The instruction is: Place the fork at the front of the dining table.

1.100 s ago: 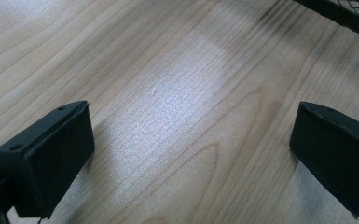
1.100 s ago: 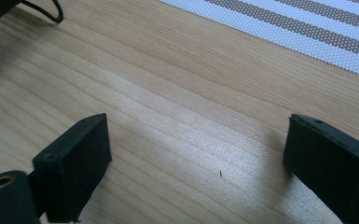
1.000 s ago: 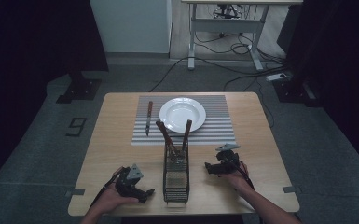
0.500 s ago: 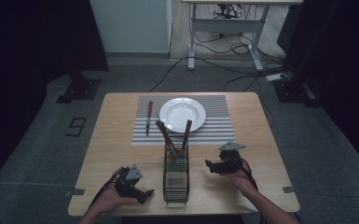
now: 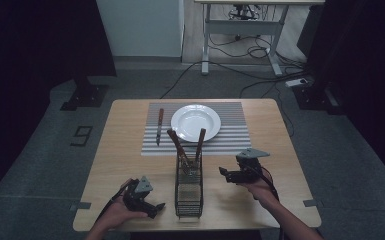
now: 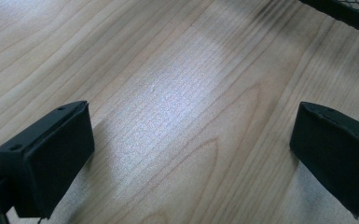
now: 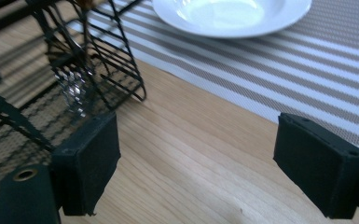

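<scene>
Little changed over the last sec. Right claw (image 5: 223,171) now sits a touch lower and closer in at approx 3 o'clock of the wire caddy (image 5: 188,192), nose turned toward it; a moment ago rode slightly higher and further toward 1 o'clock. Left claw (image 5: 159,205) barely shifted, parked at approx 9 o'clock of the caddy near the tabletop (image 5: 125,145) front edge.

Both claws wide apart, nothing between the pads. Left gripper view: bare wood between the jaws, corner of black mesh (image 6: 349,11) at upper right, so caddy just beside, not touched. Right gripper view: caddy wires (image 7: 93,56) at upper left, shiny utensil heads (image 7: 74,93) visible through them, striped placemat (image 7: 307,74) and white plate (image 7: 233,11) beyond at 12.

Where things stand: two brown-handled utensils (image 5: 180,145) (image 5: 200,142) upright-ish in the caddy's far end, leaning apart in a V. Knife (image 5: 159,125) already laid on the mat at approx 9 o'clock of the plate (image 5: 195,122), just beside it, not touching. Caddy itself approx 6 o'clock of the plate, off the mat.

Meaning, as a guess: place setting partly done, one piece out, two left. Right claw's small drop toward the caddy reads as lining up for the nearer handle, grasp not yet begun. Left likely on standby to steady the caddy. Next needs a rise to handle height, since jaws now point at the base wires, not the handles.
</scene>
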A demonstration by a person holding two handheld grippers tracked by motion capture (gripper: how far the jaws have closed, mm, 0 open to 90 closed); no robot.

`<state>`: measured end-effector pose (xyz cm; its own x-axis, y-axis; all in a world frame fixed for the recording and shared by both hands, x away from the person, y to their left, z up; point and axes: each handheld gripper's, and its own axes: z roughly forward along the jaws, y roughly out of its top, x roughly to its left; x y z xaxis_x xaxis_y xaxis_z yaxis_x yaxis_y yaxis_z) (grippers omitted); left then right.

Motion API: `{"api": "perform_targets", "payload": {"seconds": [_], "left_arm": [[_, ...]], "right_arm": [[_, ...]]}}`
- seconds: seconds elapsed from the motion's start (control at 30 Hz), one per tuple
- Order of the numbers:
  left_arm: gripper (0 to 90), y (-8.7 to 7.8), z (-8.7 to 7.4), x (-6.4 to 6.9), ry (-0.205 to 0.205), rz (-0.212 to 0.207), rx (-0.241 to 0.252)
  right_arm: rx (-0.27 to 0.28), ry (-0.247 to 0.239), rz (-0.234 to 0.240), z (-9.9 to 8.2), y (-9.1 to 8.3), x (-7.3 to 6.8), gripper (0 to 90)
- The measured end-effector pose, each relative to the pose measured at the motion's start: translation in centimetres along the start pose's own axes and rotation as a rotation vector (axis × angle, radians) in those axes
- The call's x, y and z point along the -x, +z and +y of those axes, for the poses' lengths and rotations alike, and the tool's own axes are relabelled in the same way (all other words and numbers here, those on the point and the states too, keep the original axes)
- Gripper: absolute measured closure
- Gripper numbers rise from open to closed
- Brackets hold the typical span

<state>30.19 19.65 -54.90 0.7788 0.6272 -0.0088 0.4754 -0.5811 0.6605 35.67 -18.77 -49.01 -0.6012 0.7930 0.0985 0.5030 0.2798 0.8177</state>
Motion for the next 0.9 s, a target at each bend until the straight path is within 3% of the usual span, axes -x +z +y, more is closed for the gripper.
{"api": "perform_targets", "payload": {"seconds": [0.5,0.9], "left_arm": [[0.0,0.0,0.0,0.0,0.000,-0.001,-0.002],[0.0,0.1,0.2,-0.1,-0.001,0.002,-0.002]], "right_arm": [[0.072,-0.018,0.074,2.9,-1.6,-0.9,14.4],[0.102,-0.014,0.105,4.8,-1.6,-1.3,14.2]]}}
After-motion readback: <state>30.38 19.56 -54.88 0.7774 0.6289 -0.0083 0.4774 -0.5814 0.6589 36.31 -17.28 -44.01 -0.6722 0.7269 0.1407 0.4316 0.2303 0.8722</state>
